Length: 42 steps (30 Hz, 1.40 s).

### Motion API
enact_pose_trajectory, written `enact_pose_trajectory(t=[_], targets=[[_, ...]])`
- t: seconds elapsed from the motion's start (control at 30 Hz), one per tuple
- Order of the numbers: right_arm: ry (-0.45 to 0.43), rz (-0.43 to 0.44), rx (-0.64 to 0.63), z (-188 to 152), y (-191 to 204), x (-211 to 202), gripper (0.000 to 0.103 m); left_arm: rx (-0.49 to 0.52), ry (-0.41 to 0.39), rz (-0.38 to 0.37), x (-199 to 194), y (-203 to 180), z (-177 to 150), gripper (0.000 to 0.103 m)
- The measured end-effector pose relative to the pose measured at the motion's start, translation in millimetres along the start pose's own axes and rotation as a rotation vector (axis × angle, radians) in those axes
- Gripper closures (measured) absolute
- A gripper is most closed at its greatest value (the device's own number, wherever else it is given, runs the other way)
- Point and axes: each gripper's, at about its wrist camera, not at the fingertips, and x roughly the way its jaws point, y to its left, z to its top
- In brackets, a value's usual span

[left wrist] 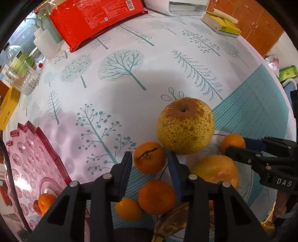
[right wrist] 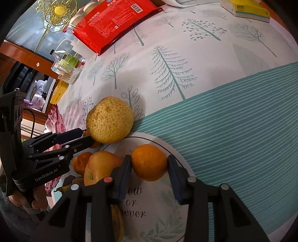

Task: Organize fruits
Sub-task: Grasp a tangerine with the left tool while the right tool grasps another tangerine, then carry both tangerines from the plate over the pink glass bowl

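A home dining room: tree-patterned tablecloth [left wrist: 121,78] over the bench, tissue box [right wrist: 247,9], red pack of disposable cups [left wrist: 93,20], glass tumbler [left wrist: 28,82], wooden cabinets [left wrist: 260,26] behind.

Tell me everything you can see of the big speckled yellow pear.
The big round yellow pear has smooth-looking skin dotted with brown speckles that merge into a russet patch around its stem dimple, where only a short dark stub shows. It sits upright, dimple upward, at the far rim of the white printed plate, partly over the tree-patterned tablecloth. It looks whole and unbruised. A stemmed orange mandarin sits close beside it. The left gripper is near, but whether it touches the pear is unclear.
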Motion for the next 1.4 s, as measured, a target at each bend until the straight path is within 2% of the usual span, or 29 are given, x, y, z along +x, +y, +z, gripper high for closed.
enact_pose_trajectory(t=[0.2, 0.33, 0.4, 0.5, 0.63, 0.73, 0.9, 1.17, 1.4], targets=[[-0.012, -0.012, 0.001, -0.1, -2.8, -3.7, 0.064, 0.083, -0.006, 0.034, 2.0, -7.6, 1.3, 0.072], [-0.016, -0.006, 0.002, -1.2, -3.4, -6.0, 0.064, 0.112, 0.008, 0.011, 2.4, -4.6, 2.7, 0.072], [-0.016, -0.002, 0.001, -2.0, -3.2, -6.5, 0.064, 0.118, 0.019, -0.006, 2.9, -1.6, 3.2, 0.07], [-0.015, 0.006, -0.001, -2.7, -2.3, -6.8, 0.064, 0.127, 0.055, -0.025, 7.8, 0.4, 3.2, 0.061], [-0.019, 0.011, -0.002, -3.1, -2.1, -7.4, 0.064, 0.135, 0.055, -0.03, 10.5, -3.0, 4.3, 0.061], [-0.017, 0.011, -0.001, -3.5, -3.3, -6.9, 0.064, 0.148, 0.068, -0.005, 18.5, -7.6, 6.6, 0.061], [-0.012, 0.012, -0.009, -5.8, -3.8, -6.7, 0.064, 0.127, 0.068, 0.007, 23.9, -6.8, 6.4, 0.065], [-0.043, 0.01, -0.04, -8.8, 5.8, -17.0, 0.065, 0.079, 0.018, 0.036, -6.2, -8.2, -1.4, 0.066], [-0.087, -0.025, -0.112, -16.0, 32.2, -36.1, 0.065, 0.033, -0.032, 0.015, -45.1, -5.5, -20.1, 0.066]])
